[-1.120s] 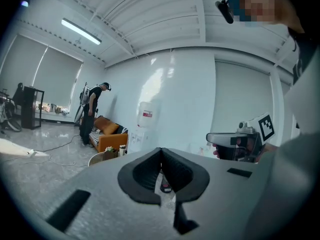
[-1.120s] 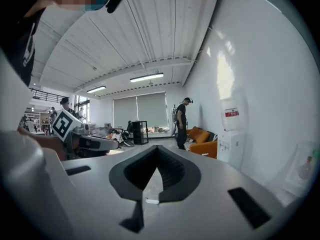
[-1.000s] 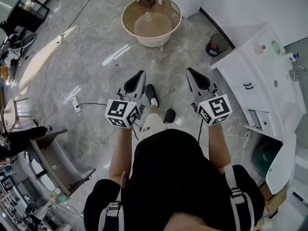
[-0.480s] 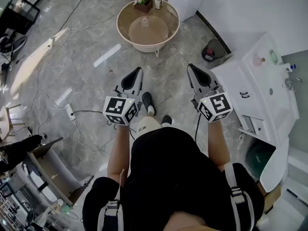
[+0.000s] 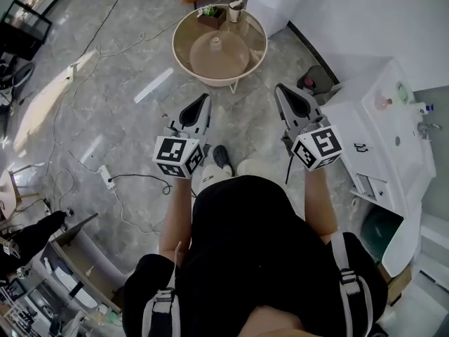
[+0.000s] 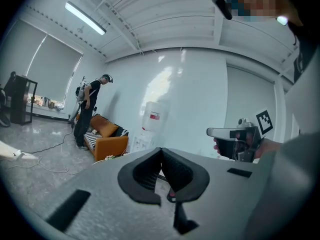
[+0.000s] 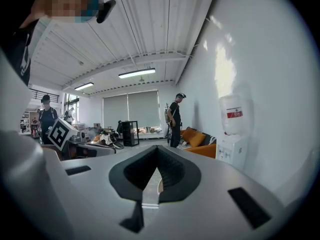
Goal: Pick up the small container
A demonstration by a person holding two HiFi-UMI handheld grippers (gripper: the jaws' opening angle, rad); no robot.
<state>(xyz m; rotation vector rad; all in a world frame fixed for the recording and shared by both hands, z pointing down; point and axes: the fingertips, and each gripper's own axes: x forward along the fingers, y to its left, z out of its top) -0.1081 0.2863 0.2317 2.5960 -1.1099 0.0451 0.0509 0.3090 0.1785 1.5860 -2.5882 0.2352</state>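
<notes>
A round beige table (image 5: 184, 55) stands on the floor ahead of me. On its far edge sit a small white container with a dark top (image 5: 236, 7) and a little box with a plant (image 5: 210, 12). A domed piece with a knob (image 5: 216, 44) rests at its middle. My left gripper (image 5: 205, 98) and right gripper (image 5: 279, 88) are held out side by side, just short of the table's near rim. Both are shut with nothing between the jaws, as the left gripper view (image 6: 161, 151) and right gripper view (image 7: 157, 149) show. The table is hidden in both gripper views.
A white cabinet with a sink (image 5: 393, 118) runs along the right. A dark bin (image 5: 319, 81) sits by the wall. Cables and a power strip (image 5: 106, 176) lie on the floor at left. A water dispenser (image 6: 152, 119), an orange sofa (image 6: 107, 136) and another person (image 6: 90, 109) are beyond.
The person has stepped forward. The floor has slid back under the grippers and the round table now lies close before both gripper tips. Both jaws stay shut.
</notes>
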